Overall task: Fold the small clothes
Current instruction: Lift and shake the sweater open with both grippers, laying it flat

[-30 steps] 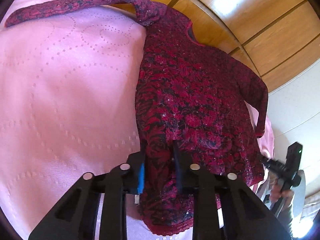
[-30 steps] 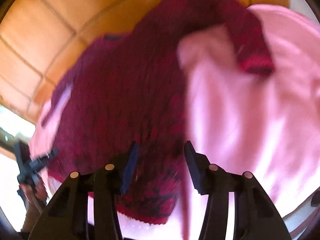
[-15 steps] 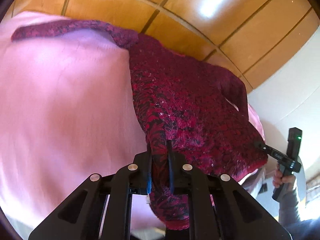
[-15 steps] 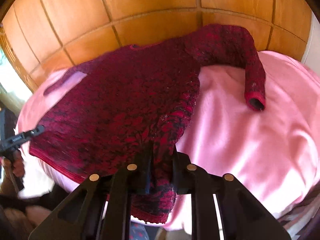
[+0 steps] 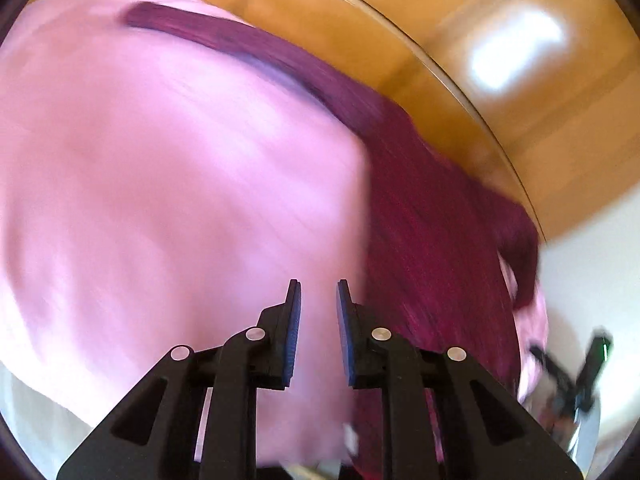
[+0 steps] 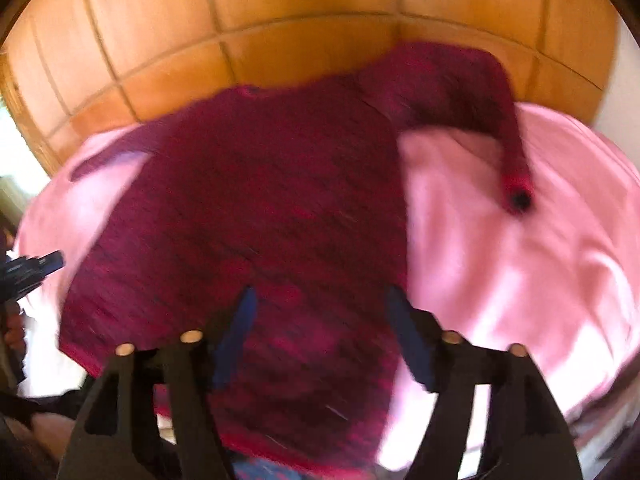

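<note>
Here no brand, label or writing can be read; both views are smeared by motion blur. The dark red patterned sweater (image 6: pixel 256 216) lies spread on a pink bed cover (image 6: pixel 520 264), its neckline toward the wooden panelled wall (image 6: pixel 280 12) behind the bed. In the right wrist view one sleeve (image 6: pixel 508 128) bends down over the pink cover and ends in a brighter red cuff, while the hem hangs at the near edge of the bed.

The right gripper (image 6: pixel 320 320) hovers over the lower part of the sweater; its jaws have just been opening and stand wide apart, with the knit beneath them but no pad pressing on it.

In the left wrist view the left gripper (image 5: pixel 318 312) is over the pink bed cover (image 5: pixel 160 200), just beside the sweater (image 5: pixel 432 240), whose other sleeve (image 5: pixel 224 36) stretches along the far edge. Its jaws have opened slightly: a narrow gap shows between the blue pads, and nothing is in it.

The wall is made of glossy orange-brown wooden panels catching bright reflections. A pale wall (image 5: pixel 592 272) adjoins it at the right of the left wrist view.
</note>
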`<state>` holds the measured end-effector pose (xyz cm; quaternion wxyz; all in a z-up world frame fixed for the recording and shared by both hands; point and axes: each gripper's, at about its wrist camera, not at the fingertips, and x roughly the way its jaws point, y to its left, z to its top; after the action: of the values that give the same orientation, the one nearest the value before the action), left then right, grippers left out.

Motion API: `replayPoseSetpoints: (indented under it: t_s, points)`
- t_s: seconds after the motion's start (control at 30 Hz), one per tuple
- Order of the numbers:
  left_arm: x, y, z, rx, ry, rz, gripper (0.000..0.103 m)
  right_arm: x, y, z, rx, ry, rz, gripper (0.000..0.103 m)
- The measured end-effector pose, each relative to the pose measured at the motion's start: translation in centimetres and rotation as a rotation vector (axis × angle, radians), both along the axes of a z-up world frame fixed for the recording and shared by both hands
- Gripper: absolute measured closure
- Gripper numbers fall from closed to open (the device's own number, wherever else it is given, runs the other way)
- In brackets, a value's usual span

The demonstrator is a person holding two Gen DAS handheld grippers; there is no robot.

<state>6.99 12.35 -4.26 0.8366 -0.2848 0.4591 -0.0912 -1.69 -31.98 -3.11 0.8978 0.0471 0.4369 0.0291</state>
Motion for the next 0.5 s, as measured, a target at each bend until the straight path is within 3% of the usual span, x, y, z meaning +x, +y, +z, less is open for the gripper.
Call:
replayPoseSetpoints:
  t_s: [0.07,0.1,0.13,0.2,0.27,0.4,0.5]
  points:
    - [1.7,3.0,0.1,-0.003,0.002,0.112,0.087,1.9,2.7,-0.3,0.011,-0.018,0.052,0.029]
    - [2.5,4.1,0.1,-0.003,0.003,0.152,0.082,2.9,4.0,-0.5,0.021,-0.019,0.076,0.027]
    - [3.1,5.0,0.1,-0.005,0.000,0.184,0.058,4.1,5.9,-0.9,0.018,-0.027,0.101,0.024]
    - [4.8,7.5,0.7,-0.007,-0.018,0.289,0.029,5.4,9.2,-1.8,-0.015,-0.043,0.135,0.024]
    - [6.6,10.0,1.4,-0.027,-0.057,0.368,0.029,7.8,11.7,-2.6,-0.025,-0.048,0.168,0.024]
    - [11.2,13.4,1.7,-0.076,-0.044,0.439,0.029,11.3,14.4,-5.0,-0.094,-0.049,0.178,0.022]
    - [14.5,15.0,1.3,-0.090,-0.020,0.475,0.038,12.1,14.8,-7.3,-0.120,-0.025,0.162,0.010]
